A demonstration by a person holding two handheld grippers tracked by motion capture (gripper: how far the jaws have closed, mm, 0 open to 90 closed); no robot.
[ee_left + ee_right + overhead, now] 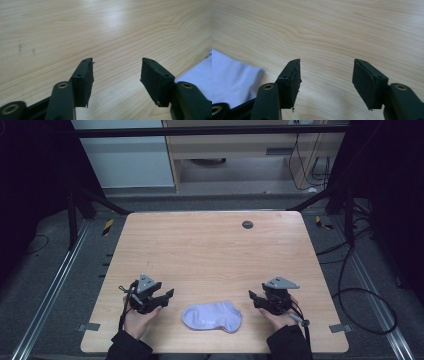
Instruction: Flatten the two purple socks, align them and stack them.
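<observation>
A pale lilac sock (212,317) lies flat on the wooden table (210,250) near its front edge, between my two grippers. My left gripper (169,295) rests to the sock's left, open, with bare wood between its jaws (117,71). The sock's edge (200,72) peeks in at the right of the left gripper view. My right gripper (253,296) sits to the sock's right, open and empty (327,72). The sock (232,80) shows at the left of the right gripper view. Neither gripper touches it.
A small dark round disc (247,224) is set in the table near its far edge. Metal frame rails (55,285) run along both sides of the table, and cables (360,290) trail on the floor at the right.
</observation>
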